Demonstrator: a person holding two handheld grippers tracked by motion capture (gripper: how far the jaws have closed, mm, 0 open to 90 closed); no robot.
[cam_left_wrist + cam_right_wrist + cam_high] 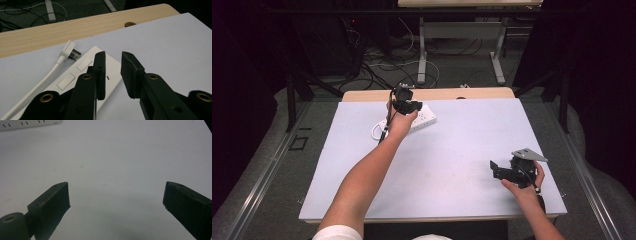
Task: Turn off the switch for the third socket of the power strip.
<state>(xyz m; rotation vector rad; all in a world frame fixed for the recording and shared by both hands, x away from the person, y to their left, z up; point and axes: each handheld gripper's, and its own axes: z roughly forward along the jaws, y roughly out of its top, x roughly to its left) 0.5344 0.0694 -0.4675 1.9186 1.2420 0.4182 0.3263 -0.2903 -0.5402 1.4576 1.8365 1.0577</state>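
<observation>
White plastic is what I'm after: the power strip (421, 118) lies at the far middle of the counter (452, 145), and from the high view my left claw (408, 106) hangs right over it, arm stretched forward. My right claw (498, 169) waits well apart, near the counter's near right edge, held level and out of the way, I judge, so the left can work alone.

In the left gripper view the jaws stand a narrow gap apart with nothing pinched between them; one jaw sits over the strip's top face near its end, the other over bare counter beside it. The strip's own plug (69, 50) lies loose just past the strip, its cord (37, 86) trailing back along the side, so it looks free to be picked up.

In the right gripper view my jaws are spread wide over bare counter, with a corner of the strip at the top edge.
</observation>
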